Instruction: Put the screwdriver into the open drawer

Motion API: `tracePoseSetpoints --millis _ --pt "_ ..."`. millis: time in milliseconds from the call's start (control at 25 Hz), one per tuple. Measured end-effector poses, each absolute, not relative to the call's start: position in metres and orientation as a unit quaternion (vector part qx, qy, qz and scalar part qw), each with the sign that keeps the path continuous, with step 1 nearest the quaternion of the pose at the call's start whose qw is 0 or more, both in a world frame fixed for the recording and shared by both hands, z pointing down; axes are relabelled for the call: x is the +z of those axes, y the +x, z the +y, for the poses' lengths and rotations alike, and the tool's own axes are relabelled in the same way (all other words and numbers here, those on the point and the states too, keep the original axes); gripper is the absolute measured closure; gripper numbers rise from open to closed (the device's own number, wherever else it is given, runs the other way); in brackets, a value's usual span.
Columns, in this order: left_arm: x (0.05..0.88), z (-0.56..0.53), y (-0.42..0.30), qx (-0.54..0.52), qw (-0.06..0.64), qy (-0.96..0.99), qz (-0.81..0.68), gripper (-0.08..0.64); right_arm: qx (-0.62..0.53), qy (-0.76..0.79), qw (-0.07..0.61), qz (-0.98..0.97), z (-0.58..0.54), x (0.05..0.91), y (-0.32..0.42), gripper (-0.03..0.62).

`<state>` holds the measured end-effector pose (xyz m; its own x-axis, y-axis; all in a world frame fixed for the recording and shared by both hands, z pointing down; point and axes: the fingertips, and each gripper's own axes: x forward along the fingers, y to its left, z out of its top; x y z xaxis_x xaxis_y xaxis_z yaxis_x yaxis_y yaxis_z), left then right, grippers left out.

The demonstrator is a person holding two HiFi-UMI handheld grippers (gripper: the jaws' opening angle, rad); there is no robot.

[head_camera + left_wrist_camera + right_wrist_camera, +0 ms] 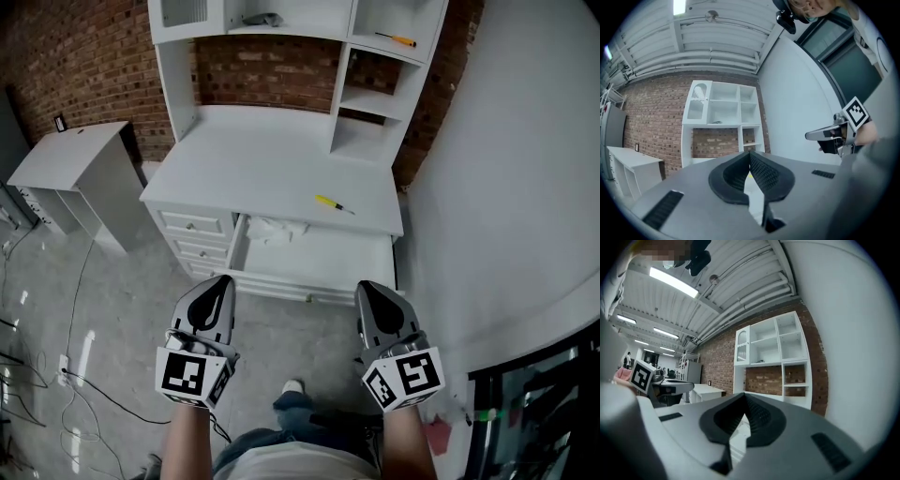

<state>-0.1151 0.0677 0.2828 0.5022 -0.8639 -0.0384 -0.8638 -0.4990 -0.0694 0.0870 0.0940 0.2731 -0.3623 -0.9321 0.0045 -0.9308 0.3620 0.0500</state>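
The left claw (222,281) and the right claw (368,287) are both pinched together, empty, held side by side just short of the open white drawer (337,251). Beyond it the slim yellow-handled screwdriver (334,203) lies on the white painted counter (253,159), near the front edge above the drawer.

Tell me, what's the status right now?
Left gripper and right gripper shut, empty, short of the desk. Yellow screwdriver on desk, untouched. Drawer open, nothing blocking.

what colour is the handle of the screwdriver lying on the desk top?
Yellow. The screwdriver shows best in the head view, on the white desk.
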Motion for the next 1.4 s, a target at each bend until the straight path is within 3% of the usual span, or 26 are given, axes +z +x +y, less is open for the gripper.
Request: tracePoseSetpoints --millis 320,640,1000,1120,1280,1400 --pt "0.293 0.005 -0.086 -0.006 0.034 -0.867 0.497 0.546 -0.031 0.566 0.022 -0.824 0.031 0.271 0.114 0.581" --pt "0.31 -0.048 -0.075 -0.019 0.022 -0.866 0.499 0.546 -0.056 0.554 0.074 -0.827 -0.015 0.29 0.118 0.581" --pt "0.33 -0.129 -0.063 -0.032 -0.009 -0.874 0.485 0.546 0.012 0.566 0.123 -0.815 -0.1 0.327 0.141 0.578" --pt "0.333 -0.159 -0.063 -0.032 -0.013 -0.873 0.487 0.546 0.036 0.545 0.153 -0.823 -0.133 0.342 0.142 0.478" --pt "0.341 -0.198 -0.066 -0.038 -0.024 -0.872 0.488 0.546 0.051 0.519 0.197 -0.83 -0.176 0.366 0.143 0.394" --pt "0.352 -0.224 -0.065 -0.049 -0.033 -0.874 0.482 0.546 0.058 0.506 0.233 -0.829 -0.209 0.386 0.147 0.387"
